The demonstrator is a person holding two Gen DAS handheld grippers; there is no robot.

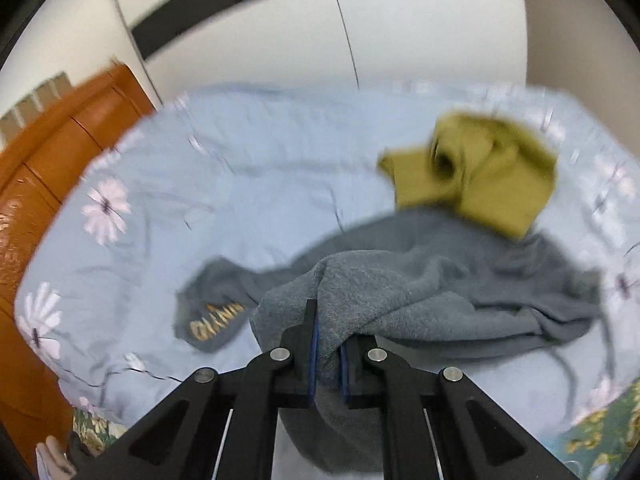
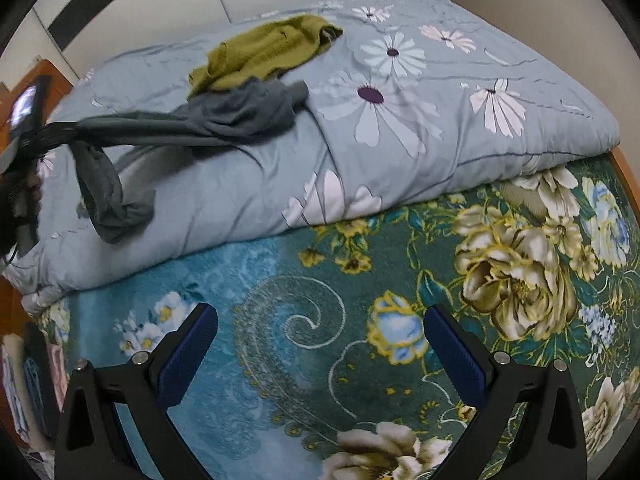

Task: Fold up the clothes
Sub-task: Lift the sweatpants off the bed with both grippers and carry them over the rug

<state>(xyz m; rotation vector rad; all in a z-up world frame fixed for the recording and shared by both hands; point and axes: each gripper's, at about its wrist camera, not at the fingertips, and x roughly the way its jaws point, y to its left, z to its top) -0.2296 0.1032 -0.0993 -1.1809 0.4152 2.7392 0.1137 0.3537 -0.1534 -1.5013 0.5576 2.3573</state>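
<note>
A grey garment (image 1: 420, 280) with orange lettering lies crumpled on a light blue floral quilt (image 1: 240, 184). My left gripper (image 1: 328, 344) is shut on a bunched fold of it and holds it lifted above the quilt. In the right wrist view the grey garment (image 2: 240, 112) stretches left to that gripper (image 2: 36, 140), with one part hanging down. An olive green garment (image 1: 480, 172) lies crumpled just beyond the grey one; it also shows in the right wrist view (image 2: 272, 52). My right gripper (image 2: 320, 356) is open and empty over the green floral bedspread (image 2: 360, 300), short of the quilt.
The folded quilt (image 2: 440, 112) sits on the bedspread. An orange wooden headboard (image 1: 56, 160) stands at the left. White wardrobe doors (image 1: 280, 32) rise behind the bed. A wooden bed edge (image 2: 624, 176) shows at the right.
</note>
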